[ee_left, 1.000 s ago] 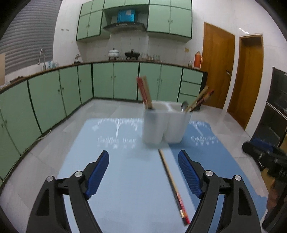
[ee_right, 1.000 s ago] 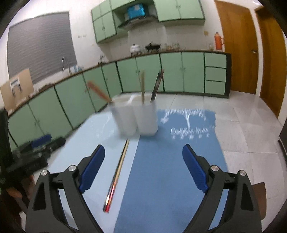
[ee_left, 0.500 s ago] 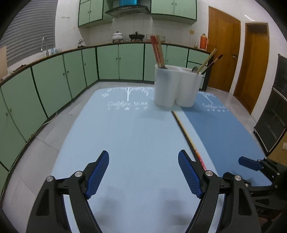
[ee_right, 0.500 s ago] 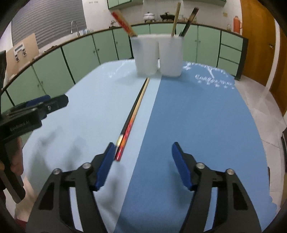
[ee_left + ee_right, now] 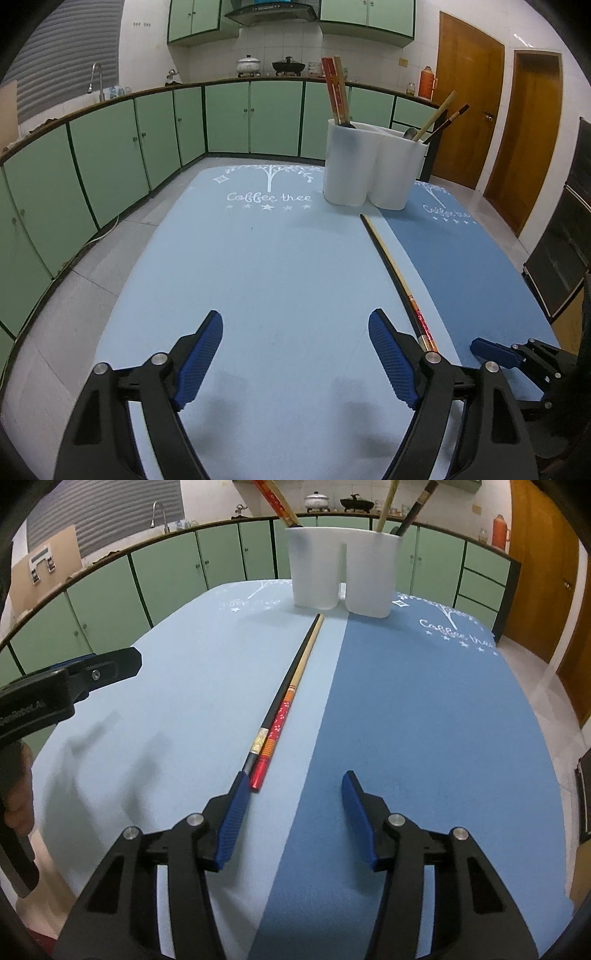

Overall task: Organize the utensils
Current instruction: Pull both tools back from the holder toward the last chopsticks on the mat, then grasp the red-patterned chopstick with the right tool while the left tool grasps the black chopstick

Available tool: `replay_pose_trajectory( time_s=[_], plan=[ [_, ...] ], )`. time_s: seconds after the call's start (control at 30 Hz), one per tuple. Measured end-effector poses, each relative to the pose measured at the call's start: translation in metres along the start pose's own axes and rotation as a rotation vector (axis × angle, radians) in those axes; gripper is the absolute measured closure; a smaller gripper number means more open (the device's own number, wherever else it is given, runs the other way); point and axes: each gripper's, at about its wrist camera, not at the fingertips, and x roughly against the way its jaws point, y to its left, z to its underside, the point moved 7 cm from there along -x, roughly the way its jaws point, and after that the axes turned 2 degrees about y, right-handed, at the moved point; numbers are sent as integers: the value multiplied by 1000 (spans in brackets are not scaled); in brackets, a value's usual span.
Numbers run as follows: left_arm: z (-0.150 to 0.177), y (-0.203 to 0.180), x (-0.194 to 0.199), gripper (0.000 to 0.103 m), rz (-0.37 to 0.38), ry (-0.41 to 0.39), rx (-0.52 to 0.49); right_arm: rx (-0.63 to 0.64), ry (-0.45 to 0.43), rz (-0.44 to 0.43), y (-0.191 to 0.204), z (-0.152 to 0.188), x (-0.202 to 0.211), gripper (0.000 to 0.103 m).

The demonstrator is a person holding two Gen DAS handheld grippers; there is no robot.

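Note:
Two chopsticks lie side by side on the blue table mats: a black one (image 5: 280,694) and a wooden one with a red patterned end (image 5: 291,698); they also show in the left wrist view (image 5: 395,273). A white two-compartment utensil holder (image 5: 373,168) stands at the far end with chopsticks and a spoon in it; it also shows in the right wrist view (image 5: 341,574). My right gripper (image 5: 295,801) is open, low over the table, its left finger beside the chopsticks' near ends. My left gripper (image 5: 295,343) is open and empty, left of the chopsticks.
The table carries a light blue mat (image 5: 258,266) and a darker blue mat (image 5: 424,701). Green kitchen cabinets (image 5: 110,155) run along the left and back. Wooden doors (image 5: 469,110) are at the right. A dark cabinet (image 5: 569,236) stands at the far right.
Both grippers have dropped low and pulled back toward the table's near end. The right gripper has come in on the chopsticks' near ends and narrowed slightly.

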Motion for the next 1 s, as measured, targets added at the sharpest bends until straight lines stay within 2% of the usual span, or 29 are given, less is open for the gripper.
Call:
replay_pose_trajectory(
  time_s=[0.2, 0.4, 0.77, 0.83, 0.9, 1.0],
  plan=[
    [0, -1, 0, 22, 3, 5, -1, -45, 1, 67, -23, -2, 2, 55],
    [1, -3, -2, 21, 7, 10, -1, -71, -14, -17, -19, 1, 7, 56],
    [2, -8, -2, 21, 10, 7, -1, -78, -45, -1, -15, -3, -2, 82],
    [2, -9, -2, 21, 12, 7, -4, -76, -48, -2, -15, -3, -3, 94],
    [2, -12, -2, 21, 13, 8, -10, -73, -49, -6, -14, -3, -3, 97],
    [2, -16, -3, 21, 18, 10, -16, -77, -49, -18, -15, -3, -2, 98]
  ],
)
